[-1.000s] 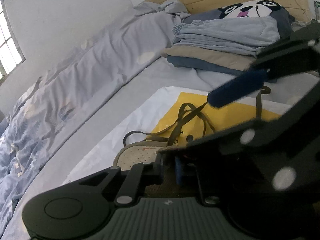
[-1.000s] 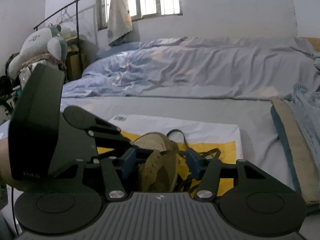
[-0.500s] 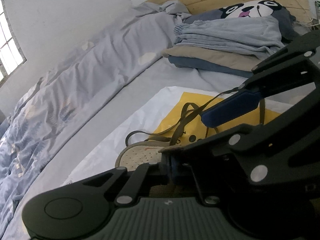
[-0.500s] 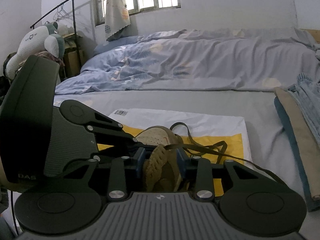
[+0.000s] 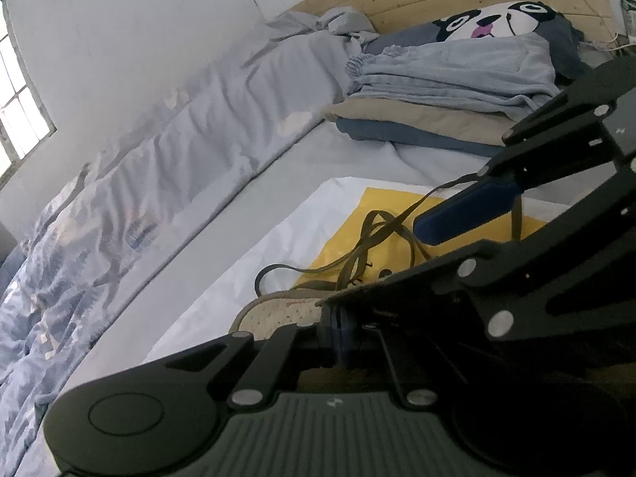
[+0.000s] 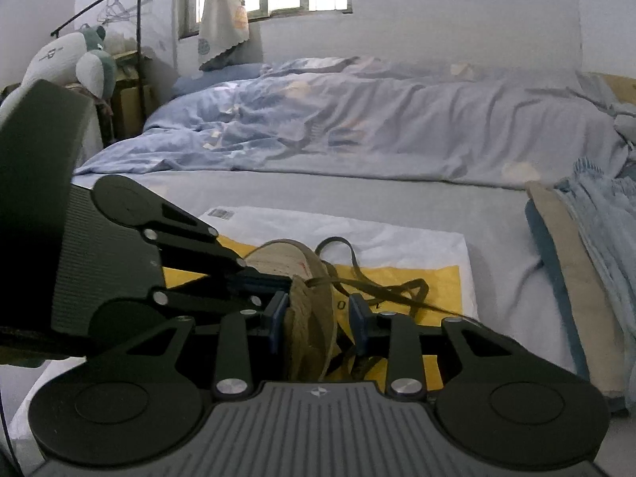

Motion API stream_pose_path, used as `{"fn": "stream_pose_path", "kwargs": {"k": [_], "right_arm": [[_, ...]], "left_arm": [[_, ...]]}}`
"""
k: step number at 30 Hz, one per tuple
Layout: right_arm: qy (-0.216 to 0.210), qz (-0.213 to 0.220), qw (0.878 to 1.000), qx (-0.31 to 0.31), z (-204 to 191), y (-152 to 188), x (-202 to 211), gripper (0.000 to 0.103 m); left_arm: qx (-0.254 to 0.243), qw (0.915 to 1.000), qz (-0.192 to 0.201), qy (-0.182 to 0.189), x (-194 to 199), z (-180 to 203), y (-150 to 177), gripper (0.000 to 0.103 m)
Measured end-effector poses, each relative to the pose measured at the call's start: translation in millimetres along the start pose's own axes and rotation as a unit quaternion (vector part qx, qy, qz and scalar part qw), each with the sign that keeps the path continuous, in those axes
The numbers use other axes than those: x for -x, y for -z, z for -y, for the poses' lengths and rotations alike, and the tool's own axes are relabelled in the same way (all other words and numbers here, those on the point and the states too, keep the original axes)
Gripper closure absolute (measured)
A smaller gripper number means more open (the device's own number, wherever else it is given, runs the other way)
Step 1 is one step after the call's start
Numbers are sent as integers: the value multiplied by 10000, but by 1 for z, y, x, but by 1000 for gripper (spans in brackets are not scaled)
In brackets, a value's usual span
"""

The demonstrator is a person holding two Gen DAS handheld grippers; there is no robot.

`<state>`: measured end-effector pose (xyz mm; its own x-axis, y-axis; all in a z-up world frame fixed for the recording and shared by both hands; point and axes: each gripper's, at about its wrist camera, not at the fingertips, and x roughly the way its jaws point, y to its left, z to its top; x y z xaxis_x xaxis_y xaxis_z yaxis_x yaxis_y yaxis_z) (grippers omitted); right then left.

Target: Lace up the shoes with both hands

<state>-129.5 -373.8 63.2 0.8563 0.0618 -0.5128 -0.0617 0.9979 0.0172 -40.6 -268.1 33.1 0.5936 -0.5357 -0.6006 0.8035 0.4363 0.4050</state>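
Bedding comes first: a grey-sheeted bed (image 6: 318,190) with a rumpled blue quilt (image 6: 318,135) along its far side and a stack of folded clothes (image 5: 449,91) near the wooden headboard. On the sheet lies a white and yellow plastic bag (image 6: 397,238), and on that bag sits the tan shoe (image 6: 294,262), close under both my tools. Its dark lace (image 5: 381,234) trails loose over the yellow part in slack loops, so I judge the lacing only just begun: this is the step of taking hold before threading. My right gripper (image 6: 318,314) straddles the shoe's upper, and its jaws are closing with the shoe between them; the left pad looks to be against the fabric, while the right pad seems to stand a little clear, so I would not call it a firm clamp yet. In the left wrist view a strand of lace runs up taut to that gripper's blue pad. My left gripper (image 5: 338,330) has its jaws shut tight; whether a lace strand is pinched there I cannot tell, as the pads are pressed together and partly hidden. Next I judge the shoe must be steadied firmly, then a free lace end found and steered toward an eyelet, without dragging the shoe off the bag.
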Motion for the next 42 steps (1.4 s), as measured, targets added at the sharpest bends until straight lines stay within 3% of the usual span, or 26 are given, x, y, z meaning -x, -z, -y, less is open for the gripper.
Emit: {"fn": "stream_pose_path", "kwargs": {"k": [20, 25, 31, 36, 42], "right_arm": [[188, -51, 9997, 165, -9, 2, -5, 73], [173, -61, 9997, 134, -10, 1, -7, 73], [98, -65, 9998, 157, -8, 0, -6, 73], [43, -95, 9995, 285, -7, 2, -5, 73], [-24, -113, 9995, 278, -3, 4, -1, 73]], "left_arm": [[411, 9989, 207, -99, 40, -14, 13, 103], [528, 9980, 340, 33, 42, -17, 18, 102], [456, 9984, 234, 230, 32, -12, 15, 95], [478, 9983, 239, 246, 25, -11, 14, 74], [454, 9984, 215, 274, 15, -8, 13, 72]]}}
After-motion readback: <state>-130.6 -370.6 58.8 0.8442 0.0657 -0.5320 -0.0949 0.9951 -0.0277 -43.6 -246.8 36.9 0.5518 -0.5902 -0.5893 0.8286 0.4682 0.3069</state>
